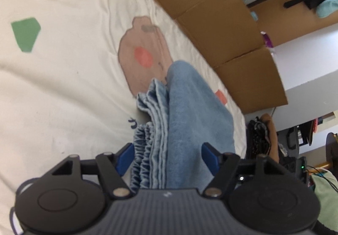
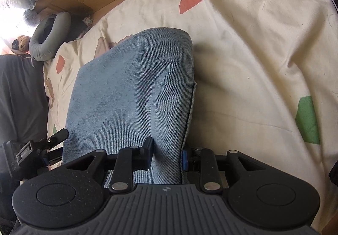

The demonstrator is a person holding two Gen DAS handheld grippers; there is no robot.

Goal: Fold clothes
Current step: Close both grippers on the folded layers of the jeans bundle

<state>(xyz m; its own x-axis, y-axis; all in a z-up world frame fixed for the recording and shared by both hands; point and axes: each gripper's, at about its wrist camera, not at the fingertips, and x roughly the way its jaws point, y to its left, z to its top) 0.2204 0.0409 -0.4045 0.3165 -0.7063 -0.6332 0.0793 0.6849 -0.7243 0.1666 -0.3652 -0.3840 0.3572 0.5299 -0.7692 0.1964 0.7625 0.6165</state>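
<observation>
In the left wrist view, the left gripper [image 1: 168,157] straddles a folded bundle of light-blue denim with a gathered elastic waistband [image 1: 179,112]; its blue pads sit wide on either side of the stacked edges, and whether they press the cloth or only bracket it I cannot tell. The bundle's long axis runs straight ahead from the jaws across the cream quilt with coloured patches [image 1: 63,65], towards the brown cardboard panels [image 1: 221,29] along the bed's far edge. In the right wrist view, the right gripper [image 2: 166,157] is clenched on a pinch of the same denim, which extends forward — the left gripper, just beside at lower left, crowds that side.
</observation>
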